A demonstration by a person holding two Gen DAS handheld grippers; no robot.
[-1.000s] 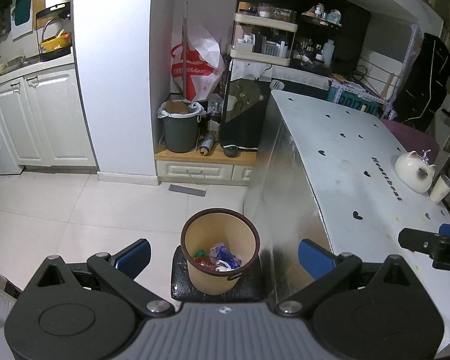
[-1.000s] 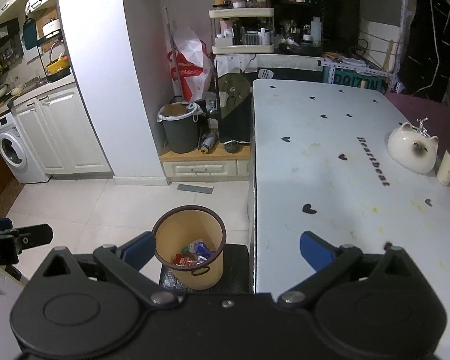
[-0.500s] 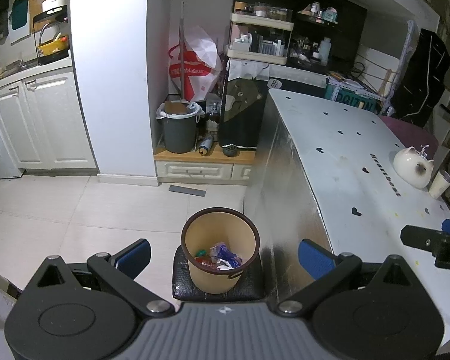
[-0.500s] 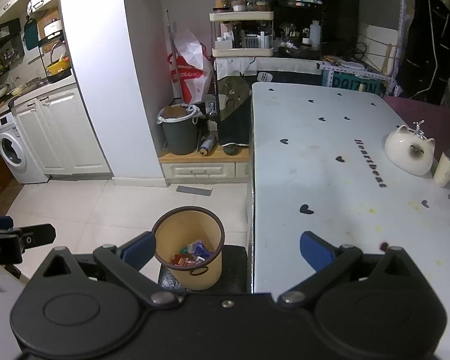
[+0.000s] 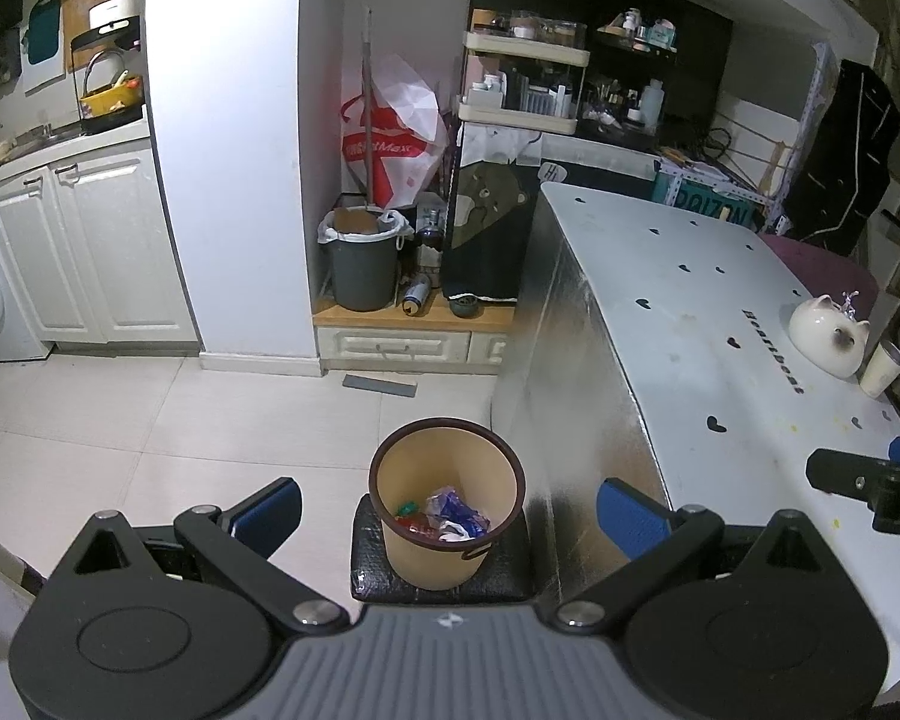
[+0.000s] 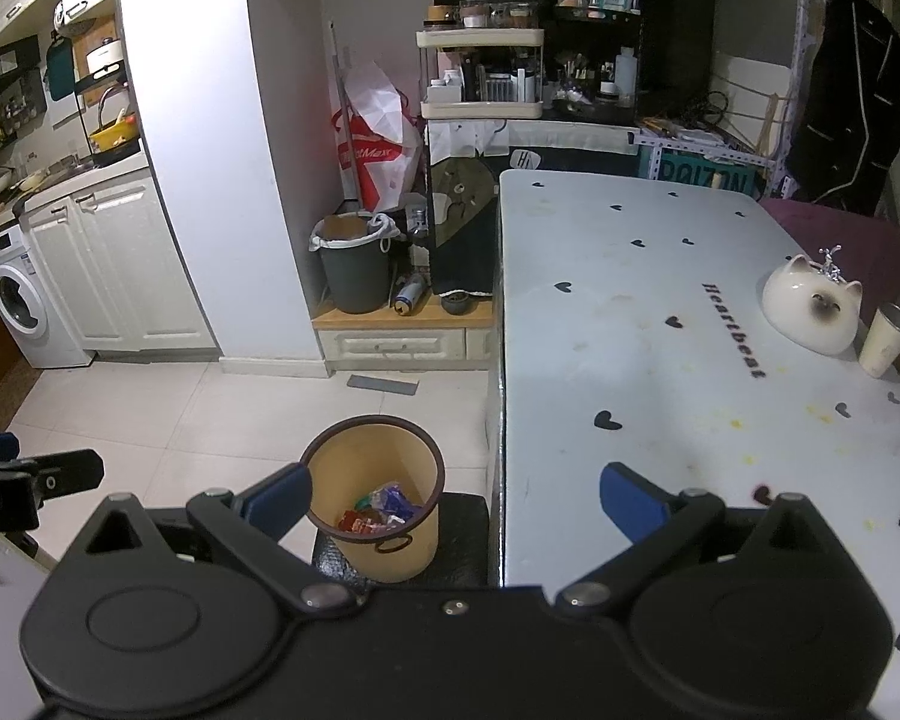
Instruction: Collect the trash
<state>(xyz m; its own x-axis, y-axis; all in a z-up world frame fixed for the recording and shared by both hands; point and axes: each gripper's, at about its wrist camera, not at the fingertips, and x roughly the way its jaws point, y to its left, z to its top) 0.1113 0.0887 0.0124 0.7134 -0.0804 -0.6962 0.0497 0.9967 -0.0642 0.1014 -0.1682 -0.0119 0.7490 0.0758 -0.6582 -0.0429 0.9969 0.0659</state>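
1. The left gripper (image 5: 450, 507) hangs with jaws spread wide and empty above a tan wastebasket (image 5: 447, 501).
2. The right gripper (image 6: 455, 501) is likewise wide open, holding nothing, over the near left edge of the white table (image 6: 690, 360).
3. Crumpled wrappers (image 5: 450, 519) lie at the bottom of the wastebasket, which stands on a black stool (image 5: 378, 570) beside the table's left side.
4. A cat-shaped ceramic pot (image 6: 810, 312) and a cup (image 6: 885, 339) sit just beside each other at the table's right edge.
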